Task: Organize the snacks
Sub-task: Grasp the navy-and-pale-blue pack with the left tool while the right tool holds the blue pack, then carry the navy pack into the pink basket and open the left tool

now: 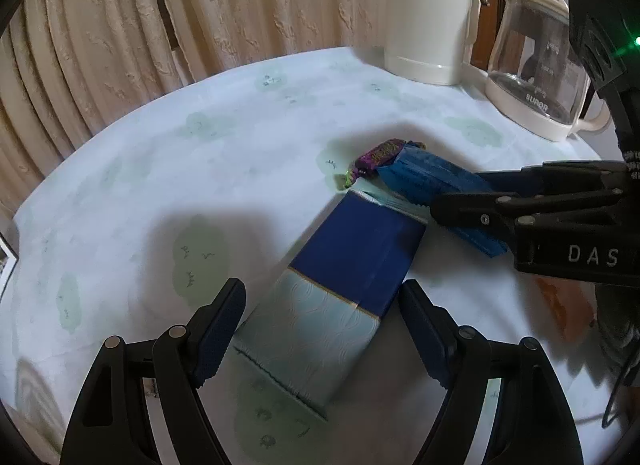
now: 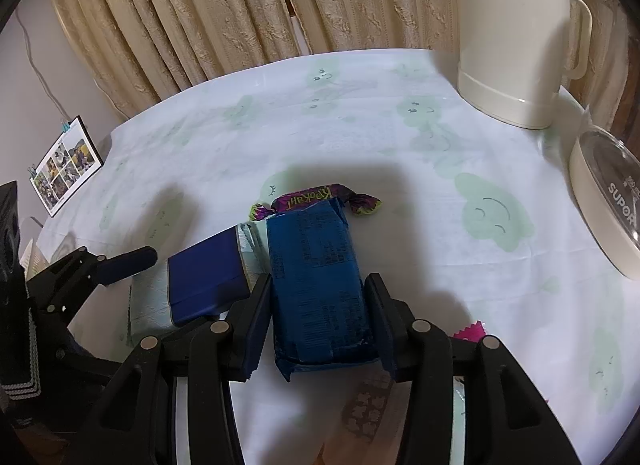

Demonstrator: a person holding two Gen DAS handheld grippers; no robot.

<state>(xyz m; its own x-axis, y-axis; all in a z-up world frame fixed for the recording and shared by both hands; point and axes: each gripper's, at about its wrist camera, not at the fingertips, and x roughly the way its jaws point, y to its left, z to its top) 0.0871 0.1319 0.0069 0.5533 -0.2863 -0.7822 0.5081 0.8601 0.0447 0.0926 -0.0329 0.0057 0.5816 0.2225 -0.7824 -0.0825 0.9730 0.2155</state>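
A blue snack packet [image 2: 316, 277] lies lengthwise on the table, and my right gripper [image 2: 318, 321] is shut on its near end; from the left wrist view this gripper [image 1: 456, 191] comes in from the right. A purple wrapped candy [image 2: 316, 201] touches the packet's far end. Beside the packet lies a dark-blue and pale-blue pack [image 1: 352, 261]. My left gripper [image 1: 322, 325] stands open around the pack's near end, its fingers close to both sides. One of its fingers [image 2: 128, 263] shows left of that pack [image 2: 204, 277].
A white jug [image 2: 516, 33] and a glass kettle [image 2: 612, 201] stand at the back right of the cloth-covered table [image 1: 160, 169]. A pink wrapper [image 2: 468, 331] and a brown patterned packet [image 2: 368, 405] lie near my right gripper. A photo board [image 2: 66, 165] leans at the left, curtains behind.
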